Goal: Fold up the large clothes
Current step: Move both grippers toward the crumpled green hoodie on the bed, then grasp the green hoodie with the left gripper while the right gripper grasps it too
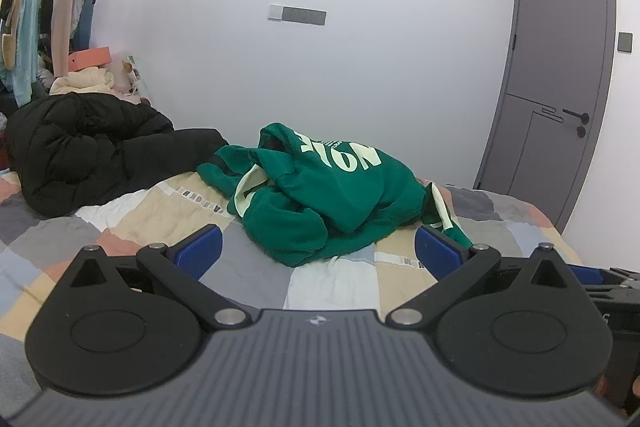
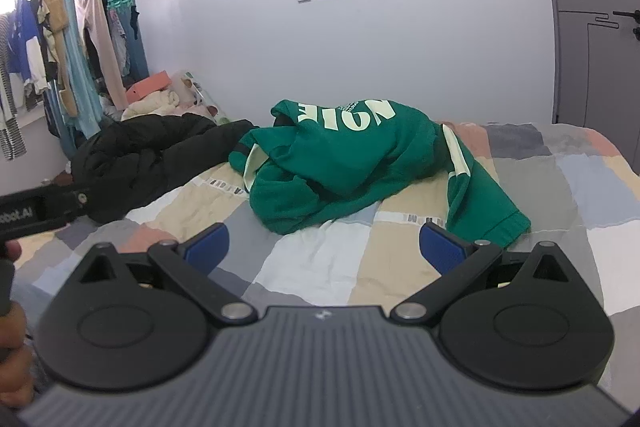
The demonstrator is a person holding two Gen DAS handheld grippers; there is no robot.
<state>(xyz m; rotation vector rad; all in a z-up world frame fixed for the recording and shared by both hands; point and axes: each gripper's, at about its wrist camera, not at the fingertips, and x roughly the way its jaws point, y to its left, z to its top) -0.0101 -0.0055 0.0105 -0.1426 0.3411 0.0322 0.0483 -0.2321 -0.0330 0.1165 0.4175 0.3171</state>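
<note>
The green sweatshirt [image 1: 320,195] lies in a crumpled heap near the middle of the bed [image 1: 160,219], on the patchwork quilt, with pale block lettering showing upside down on its upper face; in the right wrist view 1 sleeve [image 2: 480,195] with a pale stripe trails out toward the near right and ends in a ribbed cuff lying flat on the quilt. A black puffer jacket [image 1: 88,155] is bundled to the left of it, its near edge just beside the sweatshirt's far-left part; whether they touch cannot be told.

The left gripper [image 1: 318,251] hangs short of the heap with its jaws wide and nothing between them; the right gripper [image 2: 324,247] is likewise spread wide and empty, near the trailing cuff but apart from it.

As a judgement: the sweatshirt looks like thick fleece, soft and limp, fairly light for its bulk, not slippery and not fragile; it will sag and drape from any pinch point rather than hold a shape, and the layers may drag each other along because the folds overlap. A pinch into the middle of the heap would likely catch 2 or more layers at once. Better holds seem to be the ribbed cuff on the right, which is a single clear edge, and the hem or shoulder edge on the left side of the heap; lifting from 2 spread points should let the garment fall open so it can be laid flat before folding.
</note>
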